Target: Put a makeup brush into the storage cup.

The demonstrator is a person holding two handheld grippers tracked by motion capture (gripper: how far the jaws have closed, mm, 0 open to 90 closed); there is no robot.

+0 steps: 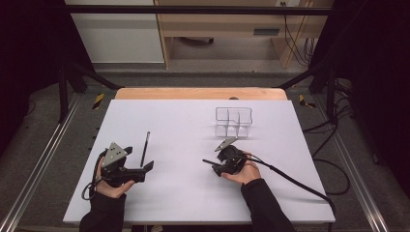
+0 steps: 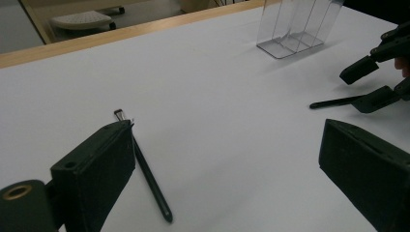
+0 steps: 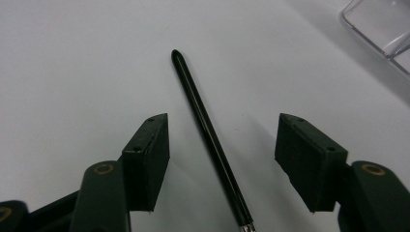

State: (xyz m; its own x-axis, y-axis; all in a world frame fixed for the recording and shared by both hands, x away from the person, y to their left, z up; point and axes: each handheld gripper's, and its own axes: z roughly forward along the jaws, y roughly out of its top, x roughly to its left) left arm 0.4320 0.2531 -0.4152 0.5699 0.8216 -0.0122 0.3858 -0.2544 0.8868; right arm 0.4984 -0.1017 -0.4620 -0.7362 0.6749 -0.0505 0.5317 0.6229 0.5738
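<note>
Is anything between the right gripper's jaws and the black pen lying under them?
Nothing visible. The black pen lies bare on the white table between the open jaws of the right gripper, which stand apart from it.

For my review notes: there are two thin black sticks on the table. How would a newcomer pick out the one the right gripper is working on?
Start at the clear divided holder on the white table. Just in front of it, the right gripper hangs over a thin black stick lying between its open jaws, untouched. The other stick lies far left, beside the left gripper.
</note>
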